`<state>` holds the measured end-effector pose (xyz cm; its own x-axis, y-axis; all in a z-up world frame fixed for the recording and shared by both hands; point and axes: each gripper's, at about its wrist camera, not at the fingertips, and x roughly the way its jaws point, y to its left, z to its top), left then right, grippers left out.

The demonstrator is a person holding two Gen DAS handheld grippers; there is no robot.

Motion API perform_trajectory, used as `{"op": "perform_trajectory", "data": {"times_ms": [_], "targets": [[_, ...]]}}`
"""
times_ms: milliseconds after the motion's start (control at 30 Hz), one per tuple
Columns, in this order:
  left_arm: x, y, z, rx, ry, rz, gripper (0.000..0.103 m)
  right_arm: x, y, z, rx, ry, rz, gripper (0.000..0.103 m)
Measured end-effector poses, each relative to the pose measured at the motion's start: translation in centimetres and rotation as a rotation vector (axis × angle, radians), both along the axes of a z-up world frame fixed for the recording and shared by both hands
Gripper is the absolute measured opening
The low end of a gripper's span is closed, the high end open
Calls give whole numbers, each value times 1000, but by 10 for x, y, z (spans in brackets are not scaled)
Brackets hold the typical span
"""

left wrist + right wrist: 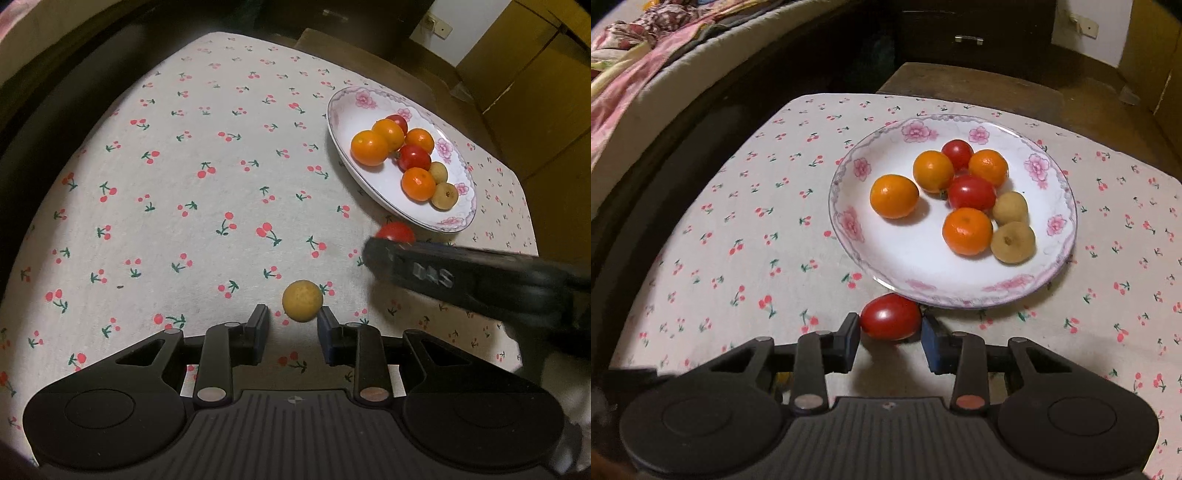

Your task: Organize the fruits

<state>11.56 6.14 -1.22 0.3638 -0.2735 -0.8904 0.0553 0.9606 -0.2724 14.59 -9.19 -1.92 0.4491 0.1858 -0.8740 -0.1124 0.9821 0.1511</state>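
Sitting between the pads of the right tool, the red tomato lies on the desk just at the near rim of the plate. The jaws stand narrowly apart and appear to press its two ends, so I read this as a grip. Its long axis runs side to side, across the jaws, parallel to the plate's near edge. It looks light, smooth-skinned, slippery and easily bruised, so a gentle squeeze at mid-height seems wisest.

Near the left tool, farther from the plate, a small tan round fruit rests on the desk just ahead of the fingertips; those jaws are nearly closed and hold nothing. It has no clear long axis, and looks light with a rough, firmer skin.

On the plate sit four oranges, two tomatoes and two tan fruits, clustered together.
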Motion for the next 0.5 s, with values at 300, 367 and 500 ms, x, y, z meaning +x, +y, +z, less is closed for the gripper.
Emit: {"op": "perform_trajectory", "data": {"times_ms": [300, 367, 500], "targets": [[4, -4, 1, 1, -1, 14, 37, -47, -31, 19, 17, 9, 72, 36], [5, -8, 1, 12, -6, 13, 37, -53, -41, 21, 32, 15, 69, 36], [8, -19, 0, 44, -14, 8, 40, -62, -56, 25, 60, 8, 70, 36]]}}
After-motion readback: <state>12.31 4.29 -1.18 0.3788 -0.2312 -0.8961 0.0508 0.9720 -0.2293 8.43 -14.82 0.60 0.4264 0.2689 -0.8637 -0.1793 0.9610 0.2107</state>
